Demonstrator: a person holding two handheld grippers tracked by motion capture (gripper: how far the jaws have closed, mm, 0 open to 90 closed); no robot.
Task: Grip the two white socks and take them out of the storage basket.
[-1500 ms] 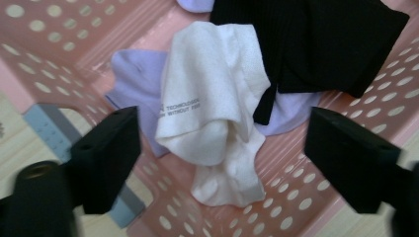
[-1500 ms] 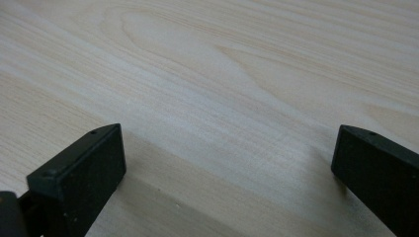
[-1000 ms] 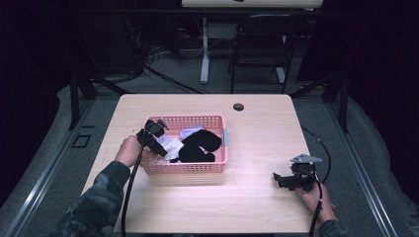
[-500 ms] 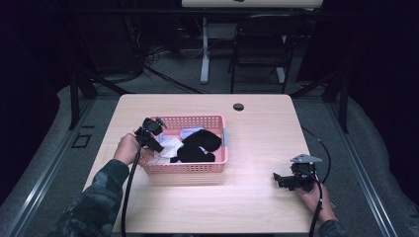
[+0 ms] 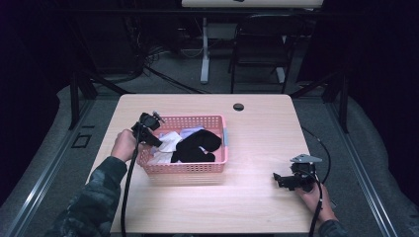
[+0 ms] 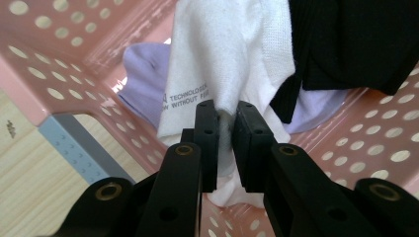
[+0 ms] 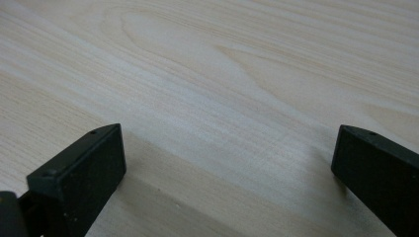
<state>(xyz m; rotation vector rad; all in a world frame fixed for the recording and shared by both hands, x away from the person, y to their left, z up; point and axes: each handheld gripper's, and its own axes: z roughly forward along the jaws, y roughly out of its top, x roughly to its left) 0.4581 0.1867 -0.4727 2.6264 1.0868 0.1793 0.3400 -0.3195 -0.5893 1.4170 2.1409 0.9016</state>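
1. Left gripper (image 6: 225, 143), jaws just closed, pinches the white sock (image 6: 222, 64) inside the pink basket (image 5: 217, 165).
2. The sock's length runs away from the jaws.
3. A black garment (image 6: 356, 39) overlaps it; a lilac cloth (image 6: 143, 74) lies beneath.
4. Right gripper (image 7: 227, 163) rests wide open over bare table (image 7: 222, 74).

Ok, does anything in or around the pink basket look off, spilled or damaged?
Nothing stands out. The pink basket sits upright on the table, socks heaped inside, none over the rim. The left gripper is shut on a fold of the white sock; the right gripper is open over bare wood.
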